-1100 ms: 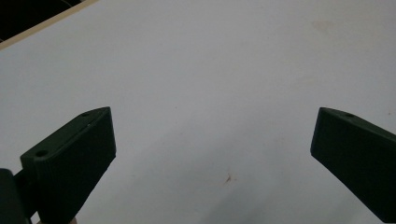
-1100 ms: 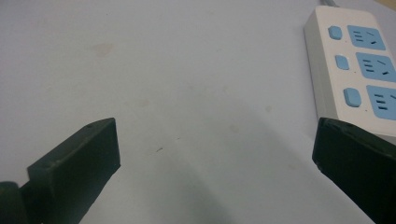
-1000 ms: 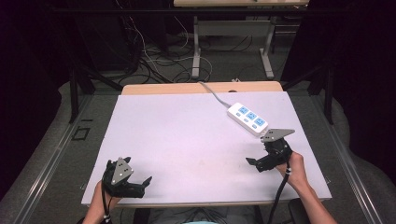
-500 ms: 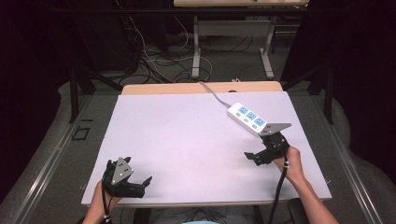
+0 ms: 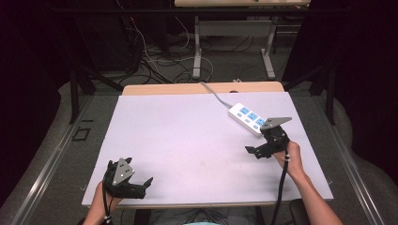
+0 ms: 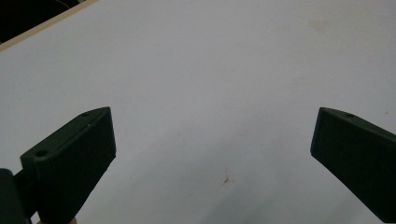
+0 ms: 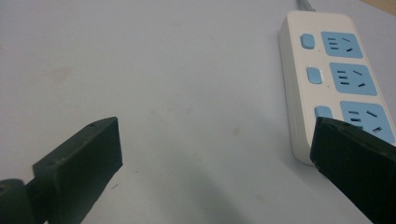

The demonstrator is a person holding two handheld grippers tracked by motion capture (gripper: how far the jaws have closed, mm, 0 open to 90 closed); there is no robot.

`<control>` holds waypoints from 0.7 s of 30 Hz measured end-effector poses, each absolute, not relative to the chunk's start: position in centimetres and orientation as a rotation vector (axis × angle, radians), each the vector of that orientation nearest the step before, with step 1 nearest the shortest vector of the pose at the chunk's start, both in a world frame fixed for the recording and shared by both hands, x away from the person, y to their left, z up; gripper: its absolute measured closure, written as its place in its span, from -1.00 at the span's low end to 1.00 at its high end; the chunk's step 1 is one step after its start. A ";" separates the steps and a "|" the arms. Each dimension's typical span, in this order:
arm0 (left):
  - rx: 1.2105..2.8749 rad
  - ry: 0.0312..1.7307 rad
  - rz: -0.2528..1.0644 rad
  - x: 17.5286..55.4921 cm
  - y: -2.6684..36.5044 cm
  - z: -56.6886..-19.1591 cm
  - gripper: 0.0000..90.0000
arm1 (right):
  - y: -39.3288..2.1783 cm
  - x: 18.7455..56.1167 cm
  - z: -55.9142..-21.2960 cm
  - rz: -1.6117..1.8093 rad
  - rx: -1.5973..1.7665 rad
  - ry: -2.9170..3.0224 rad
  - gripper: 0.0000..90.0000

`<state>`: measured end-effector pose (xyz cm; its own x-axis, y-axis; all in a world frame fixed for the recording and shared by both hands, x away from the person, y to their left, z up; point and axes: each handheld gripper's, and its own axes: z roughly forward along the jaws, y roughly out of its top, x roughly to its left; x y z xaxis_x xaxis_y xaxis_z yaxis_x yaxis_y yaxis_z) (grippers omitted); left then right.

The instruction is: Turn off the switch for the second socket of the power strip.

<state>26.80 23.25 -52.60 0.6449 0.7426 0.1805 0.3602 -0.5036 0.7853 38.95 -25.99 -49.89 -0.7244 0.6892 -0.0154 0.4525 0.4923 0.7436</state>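
From above, we see the white power strip (image 5: pixel 249 118) lying at the worktop's (image 5: pixel 187 136) far right, just beyond our right gripper (image 5: pixel 253 151). Left gripper (image 6: pixel 212 154) view: jaws wide over bare worktop. Right gripper view: jaws wide, one overlapping the strip's near end.

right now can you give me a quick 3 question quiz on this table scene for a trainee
1. True or false: the right gripper is shut on the power strip.
2. Multiple choice: how many blue sockets show on the power strip in the right gripper view? A) two B) three C) five
3. Fill in the missing word: the left gripper sits near the ____ edge of the white table, the edge closest to the person.

Key
1. False: its jaws stand wide apart, with one jaw overlapping the strip's near end in its own view.
2. B
3. front
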 end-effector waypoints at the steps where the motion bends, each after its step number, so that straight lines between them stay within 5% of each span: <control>1: 2.123 0.855 0.662 26.8 23.3 -52.6 -1.00 | -26.0 39.1 -49.9 1.072 0.954 2.425 -0.96; 21: 2.118 0.860 0.659 26.8 23.3 -52.6 -1.00 | -26.6 41.3 -49.7 1.062 0.994 2.414 -0.96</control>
